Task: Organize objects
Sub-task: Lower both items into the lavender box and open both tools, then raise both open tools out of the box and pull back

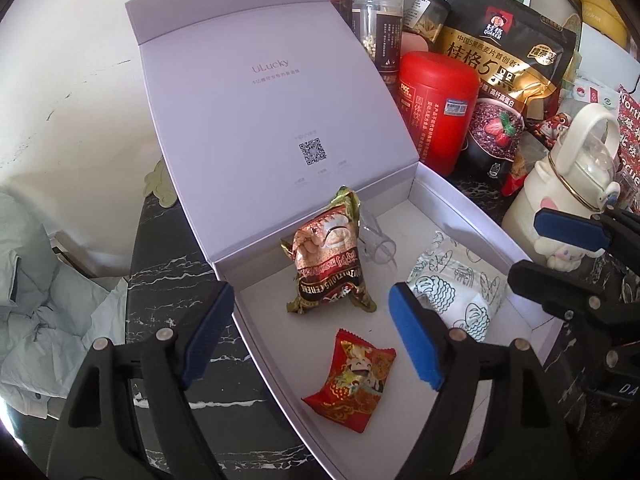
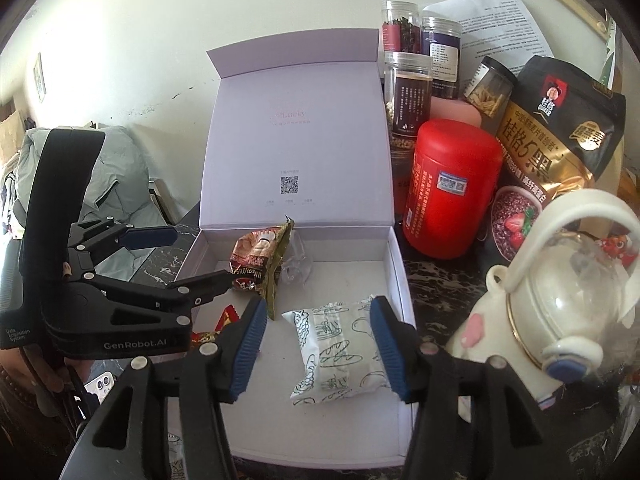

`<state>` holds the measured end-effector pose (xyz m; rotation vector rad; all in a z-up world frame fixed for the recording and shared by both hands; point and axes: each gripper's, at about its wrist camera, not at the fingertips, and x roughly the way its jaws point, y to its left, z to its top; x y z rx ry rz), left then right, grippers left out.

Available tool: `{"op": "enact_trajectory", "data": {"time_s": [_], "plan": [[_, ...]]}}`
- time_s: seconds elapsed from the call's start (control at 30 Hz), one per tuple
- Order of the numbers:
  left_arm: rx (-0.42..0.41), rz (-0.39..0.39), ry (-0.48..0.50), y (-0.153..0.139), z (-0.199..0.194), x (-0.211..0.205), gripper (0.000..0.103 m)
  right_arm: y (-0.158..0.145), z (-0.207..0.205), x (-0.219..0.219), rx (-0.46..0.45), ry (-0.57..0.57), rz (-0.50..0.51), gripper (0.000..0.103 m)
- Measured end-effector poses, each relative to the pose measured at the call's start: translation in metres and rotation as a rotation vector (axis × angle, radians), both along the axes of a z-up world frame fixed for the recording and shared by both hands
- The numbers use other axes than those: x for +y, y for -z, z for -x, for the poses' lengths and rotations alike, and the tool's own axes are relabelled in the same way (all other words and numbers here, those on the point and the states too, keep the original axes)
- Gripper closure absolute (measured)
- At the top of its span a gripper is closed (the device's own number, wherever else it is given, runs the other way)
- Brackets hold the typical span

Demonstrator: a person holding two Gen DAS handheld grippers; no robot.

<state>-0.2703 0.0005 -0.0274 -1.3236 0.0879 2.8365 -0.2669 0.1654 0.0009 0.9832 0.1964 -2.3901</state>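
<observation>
Both grippers hung over the open lavender box [image 1: 472, 204] with jaws spread and nothing between them: the left gripper [image 1: 316, 336] above the red packet [image 1: 352, 380], the right gripper [image 2: 318, 348] above the white patterned packet [image 2: 340, 352]. 3 packets lay inside, the cereal sachet [image 1: 328, 256] mid-frame. Lifting straight clear looked wisest: the white bottle [image 2: 560, 308] crowded the right wall, while the box's lower floor stayed free.
</observation>
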Motion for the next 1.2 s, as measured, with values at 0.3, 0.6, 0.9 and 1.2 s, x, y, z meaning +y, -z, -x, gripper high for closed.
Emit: {"op": "enact_trajectory", "data": {"time_s": [0.3,0.6,0.9,1.2], "plan": [[0.052,-0.007,-0.01,-0.024,-0.035,-0.005,0.024,-0.023,-0.026,0.001,0.028,0.012,0.017,0.045],[0.107,-0.011,-0.007,-0.052,-0.076,-0.004,0.021,-0.046,-0.058,0.004,0.063,0.019,0.028,0.041],[0.145,-0.021,-0.025,-0.073,-0.111,-0.009,0.018,-0.066,-0.092,0.008,0.095,0.032,0.028,0.039],[0.173,-0.01,-0.023,-0.087,-0.14,-0.008,0.017,-0.077,-0.12,0.01,0.116,0.025,0.035,0.038]]}}
